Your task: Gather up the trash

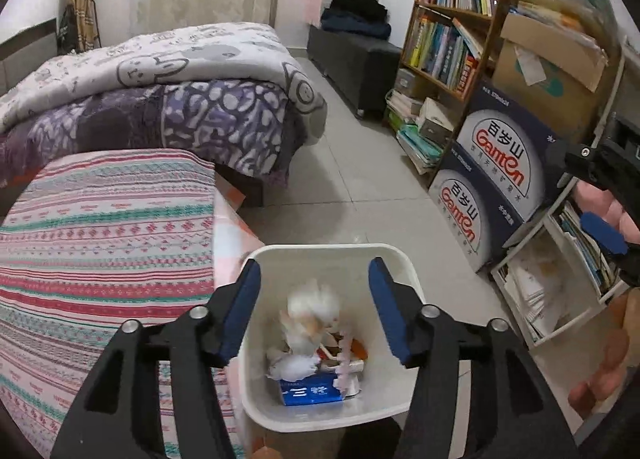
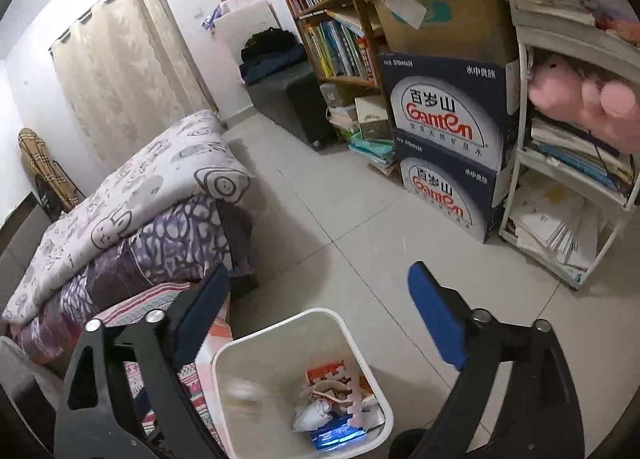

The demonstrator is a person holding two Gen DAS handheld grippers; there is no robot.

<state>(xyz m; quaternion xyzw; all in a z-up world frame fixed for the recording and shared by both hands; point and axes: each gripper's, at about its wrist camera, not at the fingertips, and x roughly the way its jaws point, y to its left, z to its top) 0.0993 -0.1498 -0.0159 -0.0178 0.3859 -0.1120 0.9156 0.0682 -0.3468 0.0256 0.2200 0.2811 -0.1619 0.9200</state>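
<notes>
A: Bin (image 1: 280, 415) sitting straight below the left gripper (image 1: 314, 299), white rim showing between its blue pads, nothing between them, jaws standing apart.

B: Right gripper (image 2: 320, 319)?

A: Jaws spread wide, nothing gripped. Bin (image 2: 260, 343) lying under and between its fingers, toward the lower middle.

B: Trash?

A: Sitting inside the bin: crumpled white tissue (image 1: 312, 315), blurred in the left view, a blue carton (image 1: 310, 391) under it, a pink notched foam strip (image 2: 354, 395) leaning beside. Other scraps too small to make out.

B: Room for moving?

A: Bare tiled floor (image 2: 340, 219) opening ahead of both grippers. Left of the bin, a striped cloth (image 1: 104, 243) pressing right against the bin wall. Beyond that, the bed's folded quilts (image 1: 160, 99). Right of the grippers, two stacked water cartons (image 2: 448, 155) and a white shelf rack (image 2: 520, 163) crowding the floor edge.

B: Anything cut off?

A: Bin's near edge is running out of the right view's bottom. In the left view the right gripper's blue pad (image 1: 604, 235) is poking in at the far right edge, a hand (image 1: 604, 375) blurred below it. Pink plush (image 2: 580, 103) on the rack is smeared, shape unclear.
</notes>
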